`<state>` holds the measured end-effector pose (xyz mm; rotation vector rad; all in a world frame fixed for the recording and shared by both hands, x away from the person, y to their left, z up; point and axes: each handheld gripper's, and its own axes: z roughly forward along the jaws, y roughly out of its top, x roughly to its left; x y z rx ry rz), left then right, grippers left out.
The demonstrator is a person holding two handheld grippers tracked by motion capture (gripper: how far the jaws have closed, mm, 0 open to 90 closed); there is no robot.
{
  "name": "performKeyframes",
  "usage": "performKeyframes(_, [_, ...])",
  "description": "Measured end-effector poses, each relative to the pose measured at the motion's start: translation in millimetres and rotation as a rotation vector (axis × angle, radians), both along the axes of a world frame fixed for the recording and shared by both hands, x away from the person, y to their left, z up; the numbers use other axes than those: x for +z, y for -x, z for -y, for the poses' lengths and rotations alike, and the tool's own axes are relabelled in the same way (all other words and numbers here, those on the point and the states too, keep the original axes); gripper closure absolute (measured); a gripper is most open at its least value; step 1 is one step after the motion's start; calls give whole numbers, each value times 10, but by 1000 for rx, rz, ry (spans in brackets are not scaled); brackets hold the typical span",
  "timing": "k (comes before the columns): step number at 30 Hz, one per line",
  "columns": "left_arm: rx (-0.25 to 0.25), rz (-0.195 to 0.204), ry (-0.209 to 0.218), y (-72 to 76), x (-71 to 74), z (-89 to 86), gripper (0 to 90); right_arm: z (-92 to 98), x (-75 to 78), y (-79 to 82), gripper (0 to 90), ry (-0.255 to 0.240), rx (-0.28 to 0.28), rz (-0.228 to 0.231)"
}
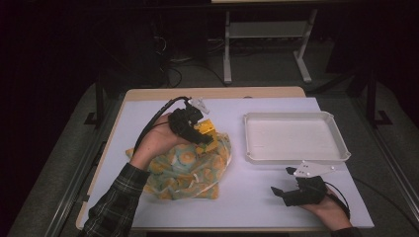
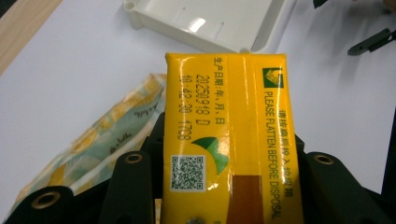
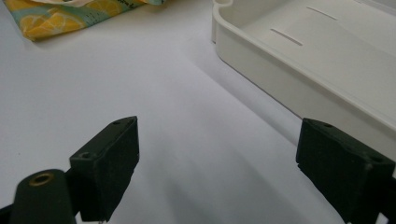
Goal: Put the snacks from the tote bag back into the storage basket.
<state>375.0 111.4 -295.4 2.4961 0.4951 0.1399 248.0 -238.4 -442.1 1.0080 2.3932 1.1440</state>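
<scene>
Toward the left half of the table, I have my left tool clamped on a yellow drink carton, its jaws about half closed and pressing on the carton's two sides. From the left tool's own view the carton fills the space between the jaws, printed side up, with a date stamp, a square code and a green logo on it. From above, the carton sits just over the top of a lemon-print fabric bag, which lies slumped and rumpled on the white table cover near the front left; I cannot tell whether the carton's lower end is touching the cloth or whether anything else is inside the bag. Over on the right half, closer to the far edge, stands a white plastic tray, shallow and rectangular, with nothing in it. My right tool rests near the front right corner of the table, just in front of the tray, its jaws spread wide with only bare table cover between them. From its own view the tray's near wall runs close past the right-hand jaw.
</scene>
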Motion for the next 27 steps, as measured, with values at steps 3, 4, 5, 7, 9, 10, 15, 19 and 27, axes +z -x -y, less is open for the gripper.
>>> performKeyframes(3, [-3,-2,3,-5,9,71,539,3,-2,0,130,-5,1,2])
performKeyframes(4, [-11,1,0,-10,14,97,539,5,-2,-1,130,-13,-1,-4])
performKeyframes(5, [-15,3,-1,-12,18,125,539,6,-3,-2,130,-17,-2,-7])
performKeyframes(7, [-23,5,-3,-20,25,180,538,6,-3,-3,130,-18,1,-5])
performKeyframes(9, [-28,4,2,-30,28,238,539,4,-4,-1,130,-17,3,0])
performKeyframes(10, [-30,5,2,-38,30,267,538,5,-3,-1,130,-16,5,3])
performKeyframes(15, [-34,13,4,-76,30,425,538,-2,9,5,130,-20,6,3])
performKeyframes(19, [-42,8,12,-115,26,552,538,-23,18,9,130,-28,8,2])
performKeyframes(27, [-55,10,23,-152,-9,763,538,-23,22,8,130,-34,14,11])
